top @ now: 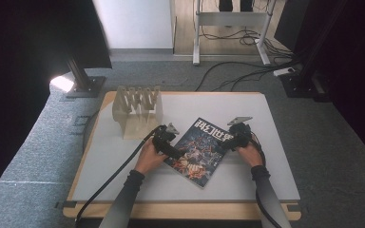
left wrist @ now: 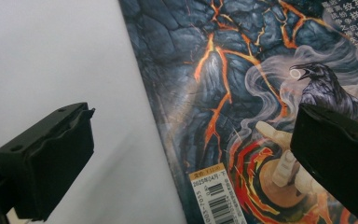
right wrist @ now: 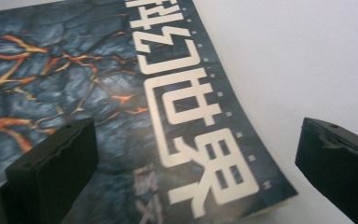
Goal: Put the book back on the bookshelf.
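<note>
Here the magazine (top: 202, 150) lies flat mid-counter (top: 275, 156), both grippers, left gripper (left wrist: 191, 154) and right gripper (right wrist: 196, 168), with fingers spread astride opposite edges; bare counter surrounds it. The wooden rack (top: 137, 110) stands empty behind.

Left gripper (top: 167, 141) and right gripper (top: 235, 135) are each held in a hand, forearms extended forward. Jaws on both stand wide apart, gripping nothing.

Slotted wooden rack (top: 137, 110) at the white table's (top: 266, 156) far left; floor cables (top: 237, 76) beyond.
</note>
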The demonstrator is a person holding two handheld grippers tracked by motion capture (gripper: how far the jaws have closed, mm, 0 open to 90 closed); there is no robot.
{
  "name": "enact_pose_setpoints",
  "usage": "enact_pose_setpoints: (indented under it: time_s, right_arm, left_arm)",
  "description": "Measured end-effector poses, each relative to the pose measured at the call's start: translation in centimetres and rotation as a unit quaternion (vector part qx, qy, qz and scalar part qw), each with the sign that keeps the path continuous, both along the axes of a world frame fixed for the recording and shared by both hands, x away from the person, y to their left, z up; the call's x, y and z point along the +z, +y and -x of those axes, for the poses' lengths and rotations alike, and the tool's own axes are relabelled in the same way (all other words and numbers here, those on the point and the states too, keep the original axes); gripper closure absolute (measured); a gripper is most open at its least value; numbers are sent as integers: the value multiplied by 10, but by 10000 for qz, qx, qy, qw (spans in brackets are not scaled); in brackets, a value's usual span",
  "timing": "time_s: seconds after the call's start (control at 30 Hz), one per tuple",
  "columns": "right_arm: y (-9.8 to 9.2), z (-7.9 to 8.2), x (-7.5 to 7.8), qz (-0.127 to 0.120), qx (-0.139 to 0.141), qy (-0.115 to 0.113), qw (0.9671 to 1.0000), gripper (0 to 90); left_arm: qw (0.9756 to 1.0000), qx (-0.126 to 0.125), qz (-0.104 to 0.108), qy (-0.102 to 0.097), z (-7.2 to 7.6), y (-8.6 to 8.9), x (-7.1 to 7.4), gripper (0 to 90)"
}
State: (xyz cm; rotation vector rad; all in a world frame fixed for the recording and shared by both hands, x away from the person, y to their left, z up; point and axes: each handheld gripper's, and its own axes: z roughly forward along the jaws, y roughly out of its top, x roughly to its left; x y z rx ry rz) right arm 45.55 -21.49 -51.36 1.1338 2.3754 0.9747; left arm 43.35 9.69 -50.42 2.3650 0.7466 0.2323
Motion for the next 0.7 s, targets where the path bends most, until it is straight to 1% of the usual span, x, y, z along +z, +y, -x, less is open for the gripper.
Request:
enact_pose_setpoints:
  time_s: [0.07, 0.1, 0.17, 0.23, 0.27, 0.37, 0.4, 0.43, 0.47, 0.6, 0.7]
  right_arm:
    - [0, -5, -2, 17, 28, 40, 10000, 0]
    - [2, -9, -5, 47, 94, 93, 9999, 0]
    - [3, -11, -6, 65, 108, 119, 9998, 0]
    - [5, -14, -10, 44, 188, 187, 9996, 0]
    - [4, -16, -11, -34, 220, 212, 9995, 0]
    - [4, -16, -14, -269, 330, 401, 9983, 4]
    - [3, -16, -15, -312, 356, 410, 9980, 6]
    - [3, -14, -15, -337, 360, 407, 9980, 12]
    - [2, -12, -15, -333, 381, 388, 9980, 19]
    - [1, -8, -15, -347, 347, 398, 9980, 21]
    - [1, 1, -15, -341, 340, 382, 9981, 24]
  left_arm:
    - [10000, -13, -67, 25, 0, -2, -4, 0]
    - [9999, -46, -100, 45, 0, -2, -7, 0]
    - [9999, -78, -105, 81, 0, -3, -9, 0]
    - [9997, -156, -93, 133, 1, -6, -12, 0]
    - [9997, -188, -52, 172, 2, -6, -13, 0]
    - [9990, -289, 80, 320, 5, -9, -16, 0]
    - [9988, -318, 110, 363, 6, -10, -16, 0]
    - [9987, -360, 119, 345, 7, -11, -17, 0]
    - [9989, -323, 89, 332, 9, -12, -16, 0]
    - [9990, -305, 71, 324, 13, -13, -16, 0]
    - [9988, -355, 89, 317, 20, -11, -16, 0]
